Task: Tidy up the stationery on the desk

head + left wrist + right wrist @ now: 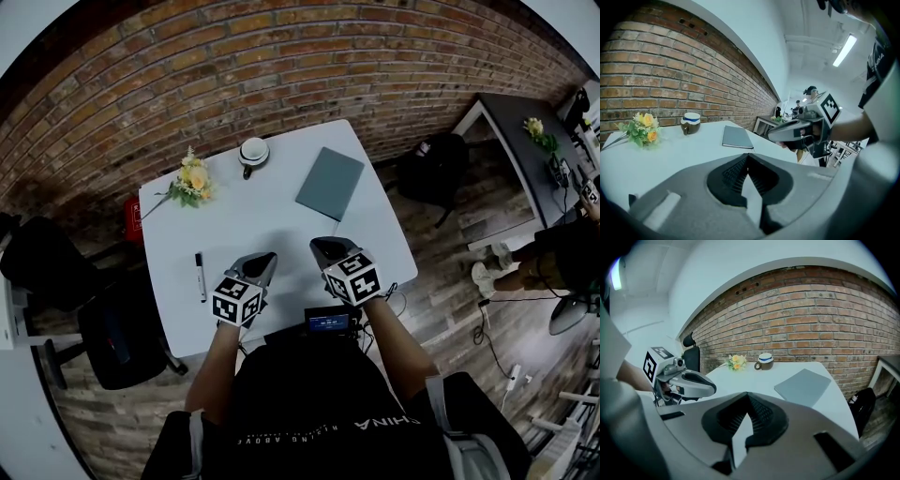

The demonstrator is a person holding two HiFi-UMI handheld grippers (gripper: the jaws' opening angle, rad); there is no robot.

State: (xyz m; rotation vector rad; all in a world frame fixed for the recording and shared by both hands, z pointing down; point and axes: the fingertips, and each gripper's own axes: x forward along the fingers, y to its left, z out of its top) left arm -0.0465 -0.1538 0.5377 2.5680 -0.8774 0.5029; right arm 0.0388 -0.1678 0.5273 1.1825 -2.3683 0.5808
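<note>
A grey notebook (330, 183) lies flat near the far right of the white desk (253, 211); it also shows as the notebook (737, 137) and the notebook (803, 386). A black marker pen (200, 276) lies near the desk's left edge. My left gripper (269, 256) hovers over the near middle of the desk, shut and empty. Beside it, my right gripper (317, 246) is also shut with nothing in it. Each gripper sees the other: the right gripper (774, 136) and the left gripper (710, 390).
A small bunch of yellow flowers (190, 181) lies at the far left of the desk, and a brown and white cup (252, 153) stands at the far edge. A brick wall (234, 66) runs behind. Black chairs (112, 333) stand on the left. A second desk (525, 150) is at the right.
</note>
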